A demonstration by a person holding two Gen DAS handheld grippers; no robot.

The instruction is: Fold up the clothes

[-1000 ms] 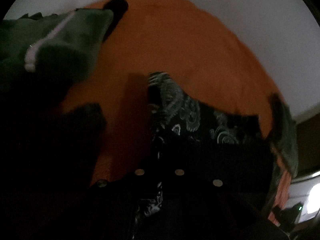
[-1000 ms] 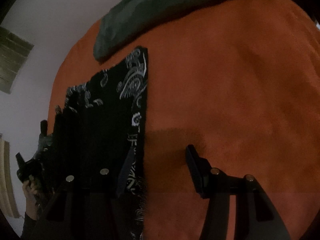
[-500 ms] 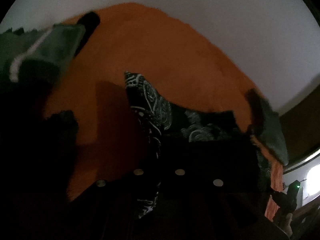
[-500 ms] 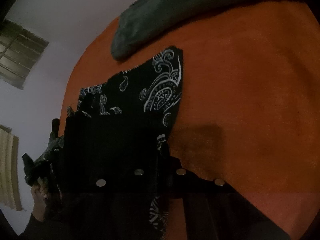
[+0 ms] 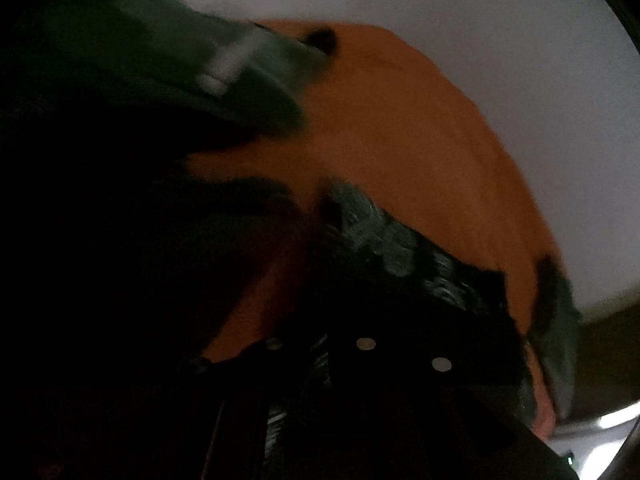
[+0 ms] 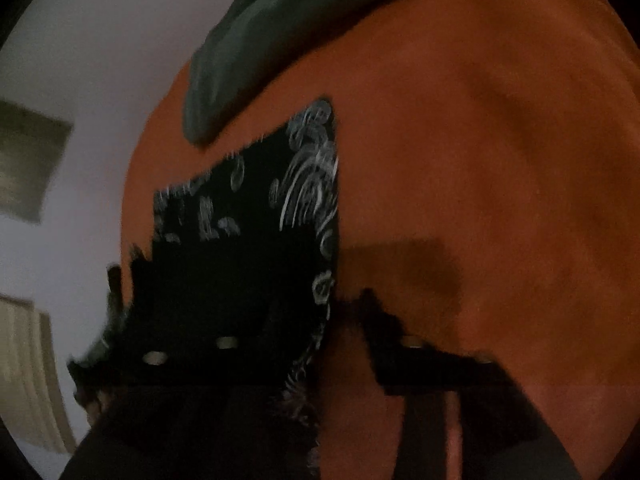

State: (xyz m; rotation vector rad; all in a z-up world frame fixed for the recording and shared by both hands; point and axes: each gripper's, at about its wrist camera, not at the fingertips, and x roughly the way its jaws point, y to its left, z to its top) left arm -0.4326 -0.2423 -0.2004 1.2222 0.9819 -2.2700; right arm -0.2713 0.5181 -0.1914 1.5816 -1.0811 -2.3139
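The bandana is thin black cloth, matt, printed with pale paisley swirls and frayed to loose threads along its edges. Under it the cover is orange fabric with a soft, slightly napped look, no shine at all. The green garment reads as thicker matt cloth (fleece-like, though blur hides the weave). Gripper fingers look like matt black plastic with small bright metal screws.

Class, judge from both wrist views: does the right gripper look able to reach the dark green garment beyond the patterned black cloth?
Probably yes: the right gripper stands open, and only orange bedding and the patterned black cloth lie before the dark green garment.
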